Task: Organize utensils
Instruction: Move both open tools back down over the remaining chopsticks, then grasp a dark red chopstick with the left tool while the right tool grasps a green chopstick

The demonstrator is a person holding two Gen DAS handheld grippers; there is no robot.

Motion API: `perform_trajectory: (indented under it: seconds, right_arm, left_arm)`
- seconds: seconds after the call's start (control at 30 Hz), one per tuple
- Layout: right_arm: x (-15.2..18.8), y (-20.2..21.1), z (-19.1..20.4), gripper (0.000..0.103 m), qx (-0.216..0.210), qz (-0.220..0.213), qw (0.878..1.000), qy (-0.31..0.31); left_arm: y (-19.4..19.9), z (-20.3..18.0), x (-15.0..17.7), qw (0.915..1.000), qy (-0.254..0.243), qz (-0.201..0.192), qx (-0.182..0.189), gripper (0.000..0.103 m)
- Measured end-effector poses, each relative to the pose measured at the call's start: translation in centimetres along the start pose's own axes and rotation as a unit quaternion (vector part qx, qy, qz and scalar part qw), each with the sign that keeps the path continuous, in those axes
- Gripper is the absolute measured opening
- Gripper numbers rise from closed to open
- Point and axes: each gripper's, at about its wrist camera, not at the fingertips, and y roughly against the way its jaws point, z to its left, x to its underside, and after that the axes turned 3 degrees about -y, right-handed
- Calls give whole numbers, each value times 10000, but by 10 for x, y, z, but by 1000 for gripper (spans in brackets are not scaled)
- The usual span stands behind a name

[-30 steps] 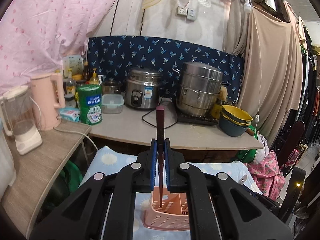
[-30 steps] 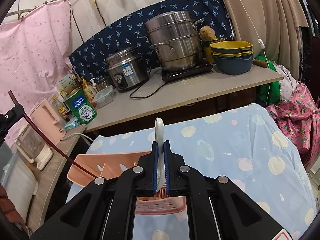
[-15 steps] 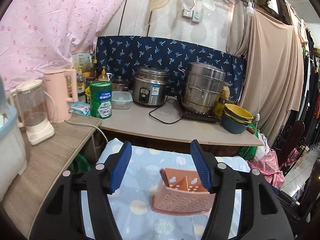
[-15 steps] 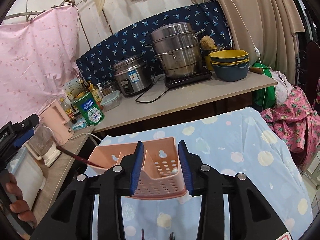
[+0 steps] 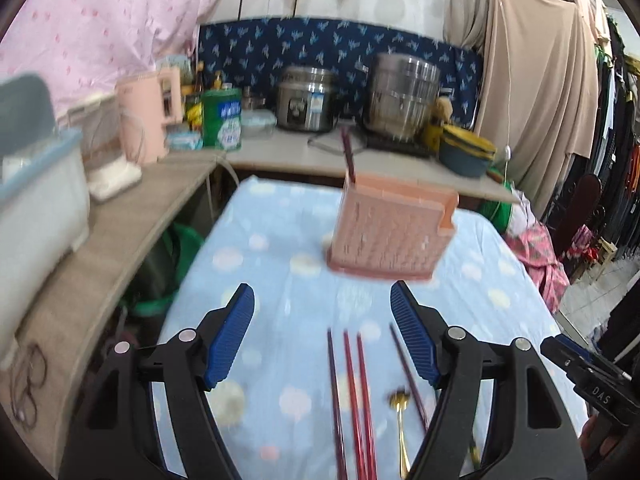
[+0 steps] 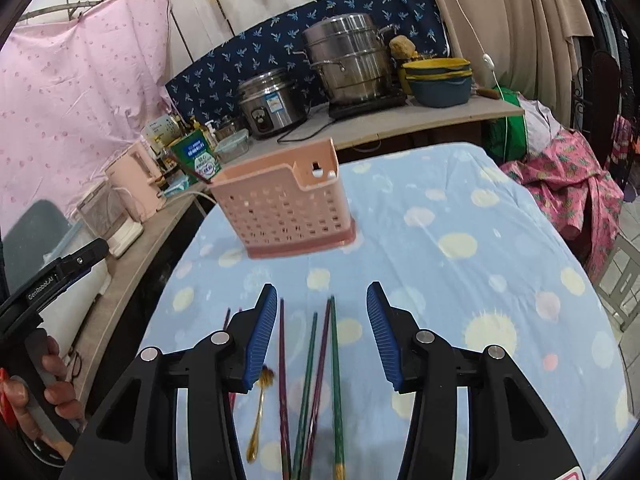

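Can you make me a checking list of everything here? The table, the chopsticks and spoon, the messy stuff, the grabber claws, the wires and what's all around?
Surface: table under a blue dotted cloth.
Job's things: pink utensil basket upright, one dark chopstick standing in it; loose chopsticks and a gold spoon lying on the cloth.
Clutter: nothing seen on the cloth besides the utensils.
Grippers: left gripper and right gripper have just been opening their jaws, nothing between them.
Cables: black cord by the rice cooker.
Surroundings: steamer pot, stacked bowls, pink kettle, hanging clothes.
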Motion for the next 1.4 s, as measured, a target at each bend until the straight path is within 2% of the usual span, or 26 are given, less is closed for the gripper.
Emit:
perform_trajectory:
  seconds: [0.27, 0.5, 0.83, 1.0, 1.27, 1.4]
  right_arm:
    - [78, 6, -22, 46, 271, 663, 9973, -134]
    - [114, -5, -23, 46, 391, 895, 9952, 17]
    - [130, -16, -9, 46, 379, 943, 9945, 234]
    - [131, -20, -6, 42, 432, 931, 9942, 333]
    - [131, -26, -5, 29, 520, 939, 9934, 406]
    - [131, -29, -5, 18, 626, 934, 9927, 438]
  left_arm:
    - [3, 12, 84, 9973, 286, 676, -9, 67]
    - [8, 5, 129, 9953, 189, 951, -52, 67]
    - [2, -10, 159, 9920, -25, 1258, -84, 67]
    - [-1, -14, 164, 9912, -87, 1320, -76, 67]
    - [-5, -19, 170, 9902, -150, 1386, -78, 67]
    - [-9, -19, 172, 9897, -163, 1423, -92, 67]
